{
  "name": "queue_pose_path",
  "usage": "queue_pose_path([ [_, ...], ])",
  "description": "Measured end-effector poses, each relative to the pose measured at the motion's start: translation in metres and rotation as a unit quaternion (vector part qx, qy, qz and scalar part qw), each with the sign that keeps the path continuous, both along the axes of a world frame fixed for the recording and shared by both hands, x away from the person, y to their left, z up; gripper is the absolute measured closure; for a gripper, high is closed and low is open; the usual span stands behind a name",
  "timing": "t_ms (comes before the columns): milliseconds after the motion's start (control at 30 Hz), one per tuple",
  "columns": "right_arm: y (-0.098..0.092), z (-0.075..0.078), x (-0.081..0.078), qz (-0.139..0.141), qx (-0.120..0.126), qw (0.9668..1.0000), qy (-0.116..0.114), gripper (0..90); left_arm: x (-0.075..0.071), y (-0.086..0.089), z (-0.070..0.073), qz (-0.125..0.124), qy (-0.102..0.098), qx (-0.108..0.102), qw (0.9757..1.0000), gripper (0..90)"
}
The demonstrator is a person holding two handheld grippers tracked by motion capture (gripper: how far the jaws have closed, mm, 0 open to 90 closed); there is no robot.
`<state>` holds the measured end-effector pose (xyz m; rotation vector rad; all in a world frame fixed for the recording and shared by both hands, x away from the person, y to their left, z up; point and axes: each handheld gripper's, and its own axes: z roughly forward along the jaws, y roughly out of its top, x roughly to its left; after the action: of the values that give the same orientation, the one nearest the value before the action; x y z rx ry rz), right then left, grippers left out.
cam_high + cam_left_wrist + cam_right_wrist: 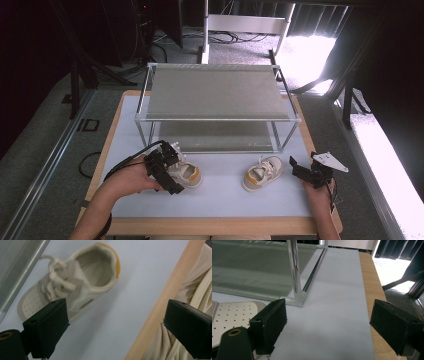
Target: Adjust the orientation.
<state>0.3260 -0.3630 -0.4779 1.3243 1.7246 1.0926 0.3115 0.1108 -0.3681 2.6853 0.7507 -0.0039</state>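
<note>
High view: my left gripper (167, 172), jaws apart, over the left shoe (186, 173); right shoe (263, 173) beside my right gripper (306, 172); rack (215, 92) shelves bare.

Left gripper view: shoe (72, 282) light, soft; I'd take the padded collar.

Right gripper view: jaws apart, perforated toe (234, 312) alongside.

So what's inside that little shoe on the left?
The left shoe looks empty: pale lining and insole show through its opening. The toe end, under the laces, is covered, so that part can't be checked.
</note>
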Motion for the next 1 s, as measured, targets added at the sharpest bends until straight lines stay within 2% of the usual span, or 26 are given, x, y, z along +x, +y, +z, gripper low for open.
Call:
queue_pose_path([
  [200,0.0,0.0,0.0,0.0,0.0,1.0,0.001,13.2,0.0,-0.017,0.0,-0.02,0.003,-0.004,0.9998,5.3],
  [367,0.0,0.0,0.0,0.0,-0.001,1.0,0.001,13.4,0.003,-0.036,-0.003,-0.033,0.008,0.004,0.9994,5.3],
  [500,0.0,0.0,0.0,0.0,-0.001,1.0,0.0,13.4,0.01,-0.045,-0.008,-0.016,0.008,0.006,0.9998,13.0],
  [567,0.0,0.0,0.0,0.0,-0.001,1.0,0.0,13.4,0.012,-0.048,-0.011,-0.013,0.01,0.009,0.9998,14.2],
  [600,0.0,0.0,0.0,0.0,0.0,1.0,0.0,13.5,0.014,-0.053,-0.015,-0.004,0.004,0.023,0.9997,21.1],
  [667,0.0,0.0,0.0,0.0,0.0,1.0,0.0,13.5,0.015,-0.058,-0.019,-0.002,-0.001,0.031,0.9995,29.7],
  [767,0.0,0.0,0.0,0.0,-0.001,1.0,0.0,13.5,0.017,-0.061,-0.023,0.008,-0.001,0.039,0.9992,35.3],
  [800,0.0,0.0,0.0,0.0,-0.001,1.0,0.0,13.6,0.02,-0.063,-0.026,0.016,-0.001,0.05,0.9986,35.3],
  [867,0.0,0.0,0.0,0.0,-0.002,1.0,0.0,13.7,0.023,-0.064,-0.031,0.028,0.009,0.059,0.9978,41.0],
  [933,0.0,0.0,0.0,0.001,-0.002,1.0,0.0,13.7,0.024,-0.064,-0.033,0.034,0.007,0.064,0.9974,41.6],
  [967,0.0,0.0,0.0,0.0,-0.002,1.0,0.0,13.7,0.027,-0.065,-0.036,0.044,0.014,0.064,0.9969,41.6],
  [1000,0.001,0.0,0.0,0.001,-0.003,1.0,0.0,13.8,0.028,-0.065,-0.037,0.044,0.017,0.067,0.9967,45.0],
])
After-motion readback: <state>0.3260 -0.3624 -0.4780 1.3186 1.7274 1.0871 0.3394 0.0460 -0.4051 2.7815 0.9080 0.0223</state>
